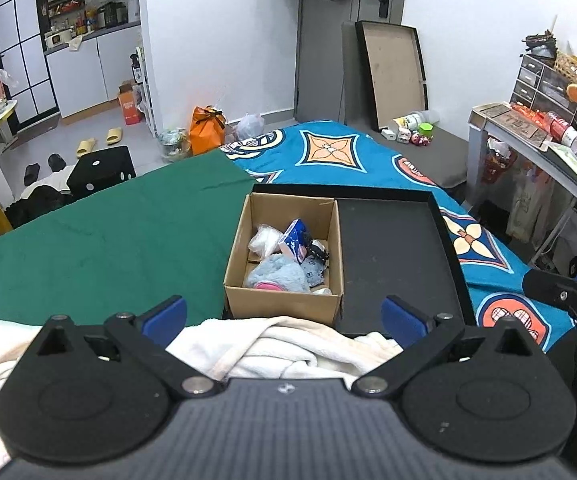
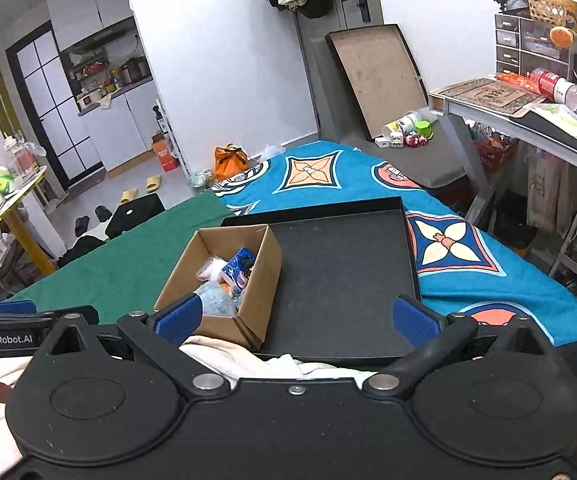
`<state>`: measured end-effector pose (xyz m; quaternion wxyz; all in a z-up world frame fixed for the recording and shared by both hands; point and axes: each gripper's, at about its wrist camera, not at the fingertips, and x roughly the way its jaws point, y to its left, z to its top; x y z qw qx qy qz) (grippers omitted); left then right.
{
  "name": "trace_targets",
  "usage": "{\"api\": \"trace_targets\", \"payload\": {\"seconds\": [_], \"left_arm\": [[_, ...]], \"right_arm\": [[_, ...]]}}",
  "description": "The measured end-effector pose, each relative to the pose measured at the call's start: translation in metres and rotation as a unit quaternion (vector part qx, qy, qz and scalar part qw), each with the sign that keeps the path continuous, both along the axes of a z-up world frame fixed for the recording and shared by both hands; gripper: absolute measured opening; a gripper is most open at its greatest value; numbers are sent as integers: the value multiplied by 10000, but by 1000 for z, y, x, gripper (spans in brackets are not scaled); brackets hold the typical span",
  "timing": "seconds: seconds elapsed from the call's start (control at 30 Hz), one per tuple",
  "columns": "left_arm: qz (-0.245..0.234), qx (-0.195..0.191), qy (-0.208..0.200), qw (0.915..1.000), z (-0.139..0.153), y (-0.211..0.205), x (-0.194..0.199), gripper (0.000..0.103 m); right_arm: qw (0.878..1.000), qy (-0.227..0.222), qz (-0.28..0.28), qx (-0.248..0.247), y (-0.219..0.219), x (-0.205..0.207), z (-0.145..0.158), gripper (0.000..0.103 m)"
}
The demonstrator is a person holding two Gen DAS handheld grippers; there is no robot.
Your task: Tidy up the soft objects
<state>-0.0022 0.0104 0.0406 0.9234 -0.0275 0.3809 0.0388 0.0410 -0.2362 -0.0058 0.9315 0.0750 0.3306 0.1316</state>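
Note:
A brown cardboard box [image 1: 284,304] stands in the left part of a black tray [image 1: 392,256] on the bed. It holds a blue plush toy [image 1: 276,276], a blue packet [image 1: 295,240], a white bag and a dark item. A cream-white towel [image 1: 288,350] lies bunched in front of the tray. My left gripper [image 1: 284,314] is open above the towel, just short of the box. In the right wrist view, my right gripper [image 2: 296,318] is open over the tray's [image 2: 340,276] near edge, its left finger by the box [image 2: 260,280], the towel [image 2: 248,360] below.
The bed has a green sheet [image 1: 108,236] on the left and a blue patterned cover [image 1: 348,152] on the right. A desk [image 1: 536,152] with clutter stands at the right. A black lid [image 1: 392,72] leans on the far wall. Bags and slippers lie on the floor.

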Motion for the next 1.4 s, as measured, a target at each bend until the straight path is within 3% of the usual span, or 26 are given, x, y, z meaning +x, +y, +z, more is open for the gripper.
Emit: {"api": "trace_targets", "payload": {"seconds": [0.73,1.4], "left_arm": [[27,87,-160,9998,10,-9,-34,103],[-14,159,-156,9998,10,-18,-35,103]], "right_arm": [[9997,-234,55,4,-6,-27,5,103],[9997,-224,16,11,-11,-32,2,103]]}}
